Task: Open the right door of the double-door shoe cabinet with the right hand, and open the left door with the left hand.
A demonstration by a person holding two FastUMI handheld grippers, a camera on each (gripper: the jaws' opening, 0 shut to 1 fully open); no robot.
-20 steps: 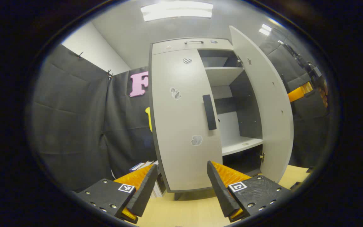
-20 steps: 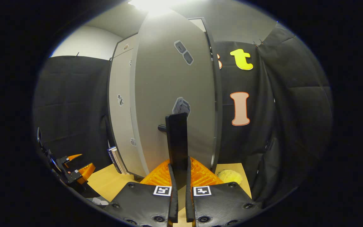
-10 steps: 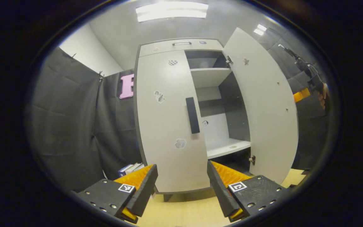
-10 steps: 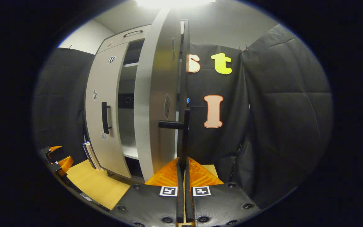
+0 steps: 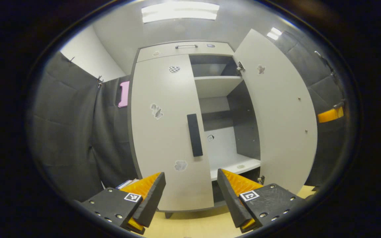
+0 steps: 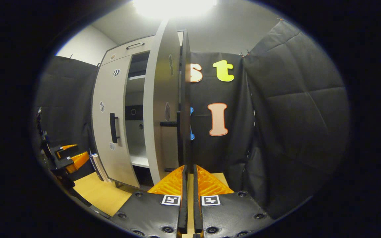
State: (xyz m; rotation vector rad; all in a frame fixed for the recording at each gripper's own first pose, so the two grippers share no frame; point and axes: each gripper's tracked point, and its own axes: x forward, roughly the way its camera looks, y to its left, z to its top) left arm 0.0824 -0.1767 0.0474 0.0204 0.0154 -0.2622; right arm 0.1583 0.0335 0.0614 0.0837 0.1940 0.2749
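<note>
left tool [image 5: 190, 185] wide, short of shut left door [image 5: 164, 132] | right door [image 5: 276, 109] swung open | right tool [image 6: 188, 172] narrow; grip on handle [image 6: 178, 124] unclear, door edge-on

No readable text — stickers and markers only.

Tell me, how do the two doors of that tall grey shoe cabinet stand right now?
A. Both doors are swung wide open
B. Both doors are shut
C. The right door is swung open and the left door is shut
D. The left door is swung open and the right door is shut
C: in the left gripper view the right door stands swung out, baring white shelves, while the left door with its black bar handle lies flat and closed.
</note>
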